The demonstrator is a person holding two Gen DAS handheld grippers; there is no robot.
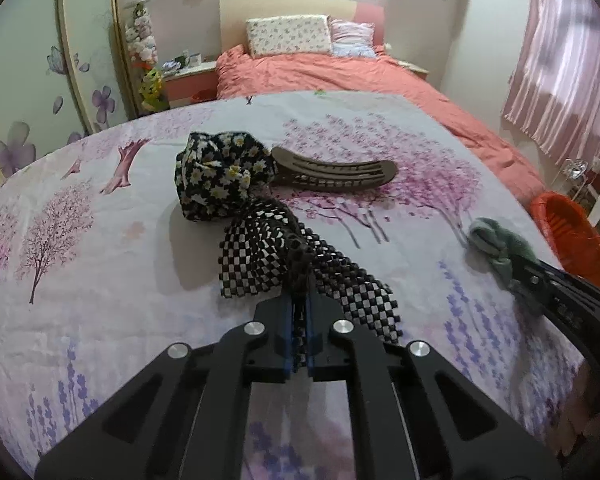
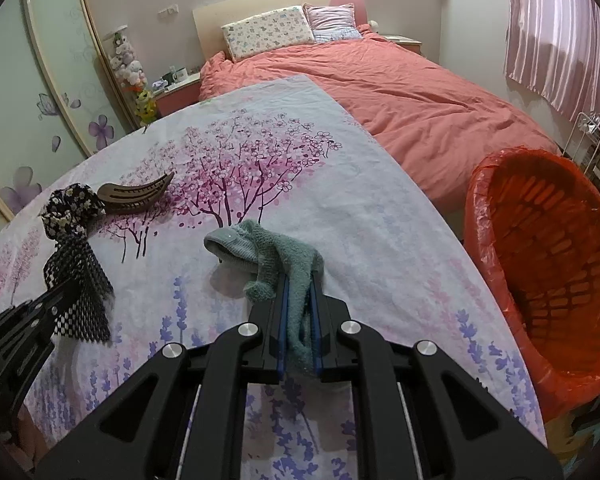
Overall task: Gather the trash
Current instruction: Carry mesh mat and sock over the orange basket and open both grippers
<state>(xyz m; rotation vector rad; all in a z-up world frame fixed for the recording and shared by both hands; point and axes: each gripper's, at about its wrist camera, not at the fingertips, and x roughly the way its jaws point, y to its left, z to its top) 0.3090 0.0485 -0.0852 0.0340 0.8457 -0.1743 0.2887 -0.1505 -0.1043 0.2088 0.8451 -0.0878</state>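
Note:
My left gripper [image 1: 299,300] is shut on a black-and-white checkered cloth [image 1: 260,248] that trails over the floral tablecloth; its far end is a black daisy-print bundle [image 1: 220,172]. It also shows in the right wrist view [image 2: 76,276]. My right gripper [image 2: 298,292] is shut on a green fuzzy sock [image 2: 260,252], which droops onto the cloth; the sock also shows in the left wrist view [image 1: 496,244]. A brown comb-like hair clip [image 1: 336,170] lies behind the bundle.
An orange basket lined with a red bag [image 2: 540,264] stands on the floor off the table's right edge [image 1: 568,236]. A bed with a coral duvet [image 2: 412,100] lies behind the table. A wardrobe [image 1: 28,92] is at the left.

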